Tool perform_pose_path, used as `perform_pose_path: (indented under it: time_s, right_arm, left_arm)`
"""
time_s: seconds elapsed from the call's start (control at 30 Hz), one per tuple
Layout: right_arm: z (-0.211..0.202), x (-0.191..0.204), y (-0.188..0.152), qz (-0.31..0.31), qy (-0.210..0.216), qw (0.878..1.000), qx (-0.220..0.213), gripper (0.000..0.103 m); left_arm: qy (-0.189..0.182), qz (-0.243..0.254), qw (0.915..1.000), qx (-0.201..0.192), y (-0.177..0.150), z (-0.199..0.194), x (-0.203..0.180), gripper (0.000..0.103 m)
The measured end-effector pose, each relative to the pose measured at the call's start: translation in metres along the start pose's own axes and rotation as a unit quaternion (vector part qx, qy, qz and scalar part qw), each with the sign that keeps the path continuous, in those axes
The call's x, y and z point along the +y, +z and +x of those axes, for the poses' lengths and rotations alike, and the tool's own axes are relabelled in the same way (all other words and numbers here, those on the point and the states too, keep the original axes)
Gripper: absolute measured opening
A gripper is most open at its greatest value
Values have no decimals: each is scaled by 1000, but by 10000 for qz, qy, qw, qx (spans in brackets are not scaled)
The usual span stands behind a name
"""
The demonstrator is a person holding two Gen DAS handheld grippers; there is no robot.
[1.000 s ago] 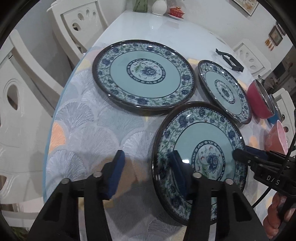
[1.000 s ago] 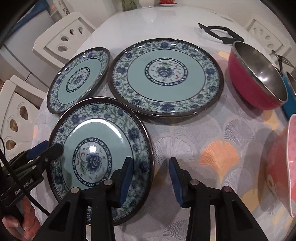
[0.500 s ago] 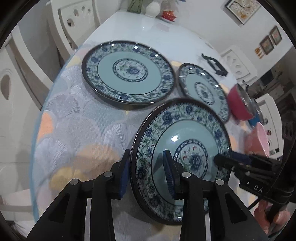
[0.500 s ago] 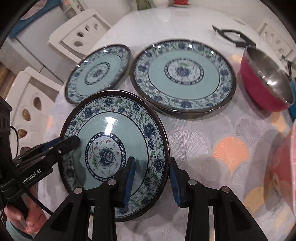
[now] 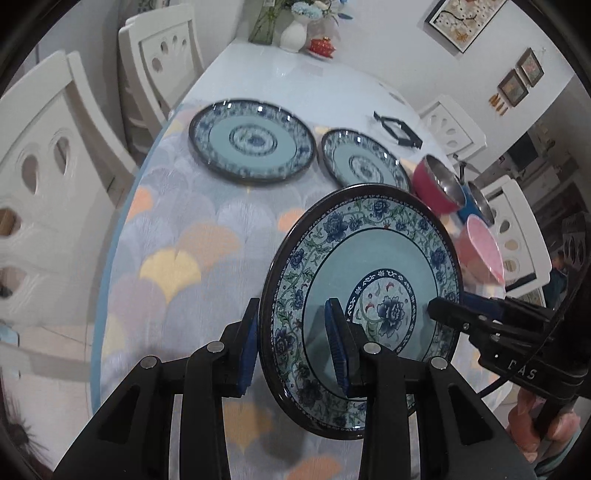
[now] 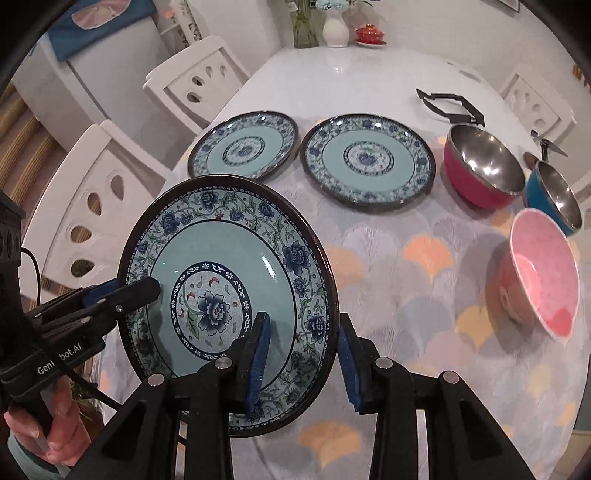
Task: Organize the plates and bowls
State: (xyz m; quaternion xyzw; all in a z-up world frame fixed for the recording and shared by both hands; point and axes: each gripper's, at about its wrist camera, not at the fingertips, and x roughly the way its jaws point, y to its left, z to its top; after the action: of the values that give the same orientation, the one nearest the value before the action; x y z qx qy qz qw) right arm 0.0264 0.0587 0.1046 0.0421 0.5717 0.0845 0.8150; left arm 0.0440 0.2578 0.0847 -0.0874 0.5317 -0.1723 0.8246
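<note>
A blue floral plate [image 5: 369,288] [image 6: 221,295] is held up above the table, tilted. My left gripper [image 5: 295,343] is shut on its left rim and my right gripper [image 6: 303,362] is shut on its right rim. Each gripper shows in the other's view, the right gripper at the right of the left wrist view [image 5: 491,325], the left gripper at the left of the right wrist view [image 6: 92,299]. Two more blue floral plates lie flat on the table: a large one [image 5: 253,140] [image 6: 243,146] and another [image 5: 364,162] [image 6: 367,160] beside it.
A red steel bowl [image 6: 482,168], a blue steel bowl [image 6: 554,194] and a pink bowl [image 6: 539,280] stand at the table's right. A black trivet [image 6: 450,105] lies farther back. White chairs [image 5: 48,166] ring the table. A vase [image 6: 334,27] stands at the far end.
Both grippers closed on the near plate's opposite rims and lifted it off the table, tilting it up. The other plates and bowls stayed put.
</note>
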Motion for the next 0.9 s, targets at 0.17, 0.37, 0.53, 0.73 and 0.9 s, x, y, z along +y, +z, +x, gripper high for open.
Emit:
perform_pose_path:
  time_s: [0.17, 0.37, 0.53, 0.73, 0.9]
  right_arm:
    - [4, 4, -19, 10, 58, 9999, 161, 36]
    - [21, 8, -43, 44, 105, 9988, 477, 36]
    - [43, 6, -52, 149, 45, 9973, 724, 36]
    - [56, 3, -60, 201, -46, 9962, 851, 35]
    - [35, -19, -54, 476, -31, 9964, 694, 36]
  left_arm:
    - [13, -149, 9998, 136, -24, -5, 5, 31]
    - [152, -151, 9993, 310, -48, -3, 9, 31]
    - [260, -46, 9988, 403, -55, 13, 11, 31]
    - [350, -146, 9982, 467, -61, 20, 19, 31]
    - [481, -411, 9978, 215, -60, -4, 36, 31]
